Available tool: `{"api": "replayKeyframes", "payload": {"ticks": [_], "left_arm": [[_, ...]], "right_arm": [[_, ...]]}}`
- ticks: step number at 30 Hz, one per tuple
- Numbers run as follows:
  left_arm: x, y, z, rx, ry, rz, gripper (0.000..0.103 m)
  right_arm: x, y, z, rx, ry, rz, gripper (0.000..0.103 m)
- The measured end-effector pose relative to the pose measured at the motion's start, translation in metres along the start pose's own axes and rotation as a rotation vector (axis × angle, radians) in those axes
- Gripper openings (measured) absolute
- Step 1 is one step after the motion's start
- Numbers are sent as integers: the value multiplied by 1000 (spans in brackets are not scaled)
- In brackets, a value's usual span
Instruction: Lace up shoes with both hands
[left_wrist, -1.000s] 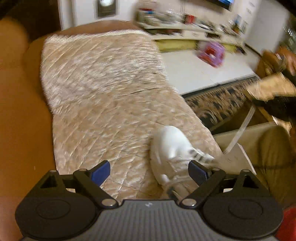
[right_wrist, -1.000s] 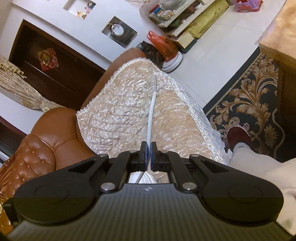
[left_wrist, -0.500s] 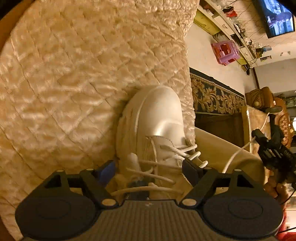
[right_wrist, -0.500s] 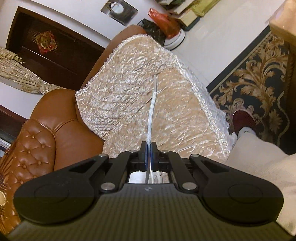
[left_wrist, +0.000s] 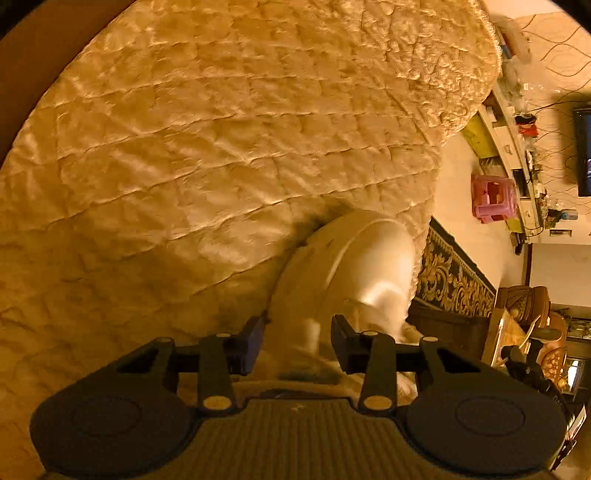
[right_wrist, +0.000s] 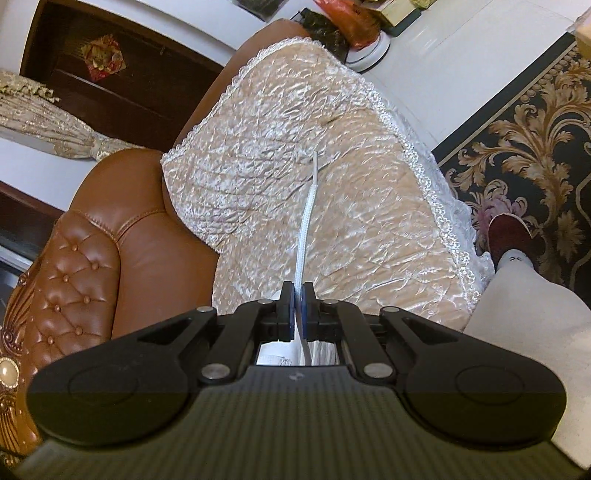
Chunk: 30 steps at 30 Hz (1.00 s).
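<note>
Lying near the quilted sofa cover's (left_wrist: 221, 147) front edge, the white sneaker (left_wrist: 354, 273) sits between the left gripper's (left_wrist: 297, 341) parted jaws; the right gripper (right_wrist: 298, 308) pinches the shoelace (right_wrist: 304, 229).

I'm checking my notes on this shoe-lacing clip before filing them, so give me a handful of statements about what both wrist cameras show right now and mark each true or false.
1. The right gripper is shut on a white woven shoelace. True.
2. The left gripper is clamped on a lace. False: its jaws stand apart, with the shoe between them.
3. The white leather sneaker rests on a quilted beige cushion cover. True.
4. The lace's stiff tip is threaded through an eyelet. False: it sticks out free beyond the right gripper's fingers.
5. A pink plastic stool stands on the pale floor in the left wrist view. True.
</note>
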<state>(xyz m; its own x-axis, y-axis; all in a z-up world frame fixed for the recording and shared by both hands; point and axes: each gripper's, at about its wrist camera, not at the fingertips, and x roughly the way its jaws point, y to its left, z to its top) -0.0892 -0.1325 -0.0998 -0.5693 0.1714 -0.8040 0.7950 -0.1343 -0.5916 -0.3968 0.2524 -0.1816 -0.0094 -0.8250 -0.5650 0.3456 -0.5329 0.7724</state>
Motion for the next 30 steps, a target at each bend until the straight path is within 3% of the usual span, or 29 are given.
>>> {"api": "replayKeyframes", "payload": {"ticks": [1, 4, 7, 10, 12, 18, 23, 25, 30], "left_arm": [[-1, -6, 1, 57, 8, 9, 45], [-3, -40, 0, 329, 43, 145, 45], [0, -53, 3, 406, 91, 198, 45], [-2, -47, 9, 357, 113, 148, 45], [-7, -48, 8, 383, 108, 149, 46], [-2, -76, -8, 682, 143, 255, 45], [26, -98, -18, 920, 212, 309, 40], [29, -100, -21, 946, 185, 326, 36], [34, -100, -29, 966, 75, 381, 39]], "right_arm": [[1, 0, 0, -3, 4, 2, 7], [2, 1, 1, -8, 12, 8, 7], [3, 2, 1, -6, 14, 16, 7], [2, 3, 0, -11, 13, 17, 7], [1, 3, 0, -14, 10, 17, 7], [4, 4, -1, -19, 19, 22, 7], [4, 5, -2, -20, 19, 28, 7], [3, 4, -2, -19, 18, 31, 7], [4, 4, -2, -14, 14, 37, 7]]}}
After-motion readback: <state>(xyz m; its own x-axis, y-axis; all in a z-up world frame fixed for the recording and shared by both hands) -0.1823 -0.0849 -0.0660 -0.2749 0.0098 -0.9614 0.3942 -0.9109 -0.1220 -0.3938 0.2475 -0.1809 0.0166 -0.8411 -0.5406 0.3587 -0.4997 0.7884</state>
